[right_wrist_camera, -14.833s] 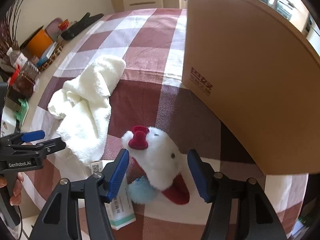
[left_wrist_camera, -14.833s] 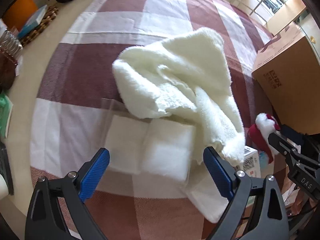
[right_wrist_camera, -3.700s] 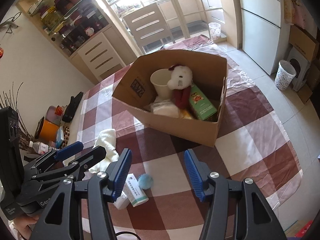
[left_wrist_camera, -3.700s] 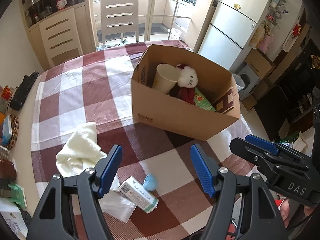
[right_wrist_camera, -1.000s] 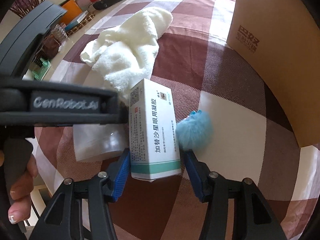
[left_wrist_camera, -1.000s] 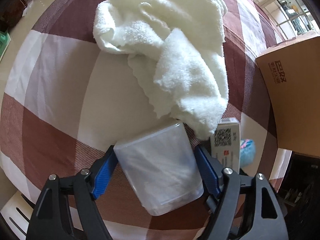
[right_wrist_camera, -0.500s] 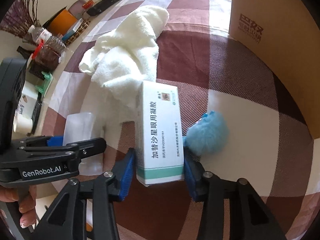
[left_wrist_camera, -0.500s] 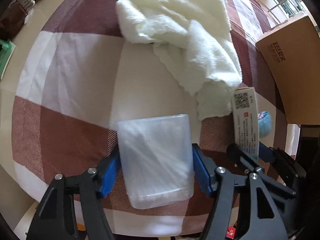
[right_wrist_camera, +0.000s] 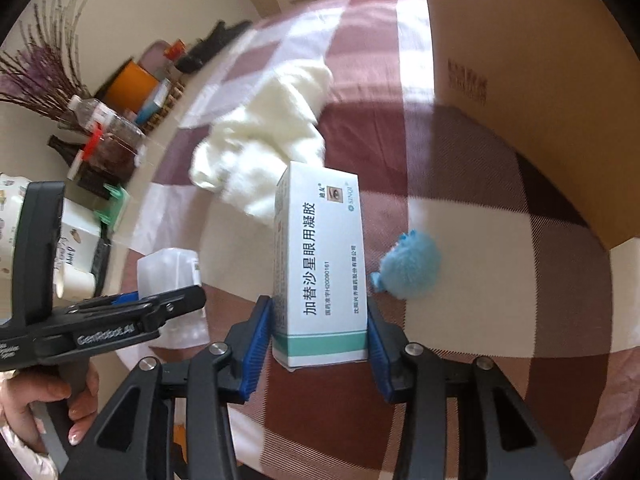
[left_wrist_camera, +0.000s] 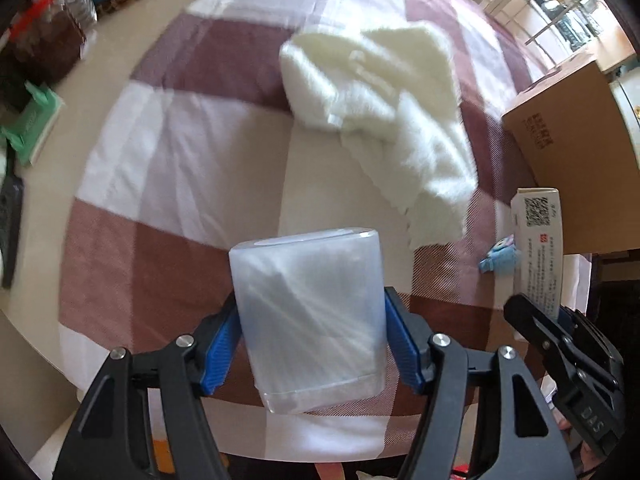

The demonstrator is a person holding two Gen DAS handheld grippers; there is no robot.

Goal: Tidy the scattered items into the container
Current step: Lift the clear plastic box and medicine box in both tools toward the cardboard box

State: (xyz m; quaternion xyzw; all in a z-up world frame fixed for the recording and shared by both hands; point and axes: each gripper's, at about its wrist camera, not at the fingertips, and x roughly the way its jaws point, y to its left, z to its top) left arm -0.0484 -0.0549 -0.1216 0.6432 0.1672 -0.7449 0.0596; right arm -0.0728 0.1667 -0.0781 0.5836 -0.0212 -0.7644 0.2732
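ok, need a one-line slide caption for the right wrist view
Right gripper clamps a white medicine box above the checked tablecloth; blue fuzzy toy and white towel remain beside the cardboard box.

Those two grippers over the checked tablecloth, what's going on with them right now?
A person is tidying up with a gripper in each hand. The left gripper clamps a clear plastic container, the right gripper a white medicine box; both grips just tightened. A white towel and a blue fluffy toy lie on the cloth beside the cardboard box.

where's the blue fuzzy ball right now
On the checked tablecloth, the blue fuzzy ball lies just right of the medicine box, below the cardboard box.
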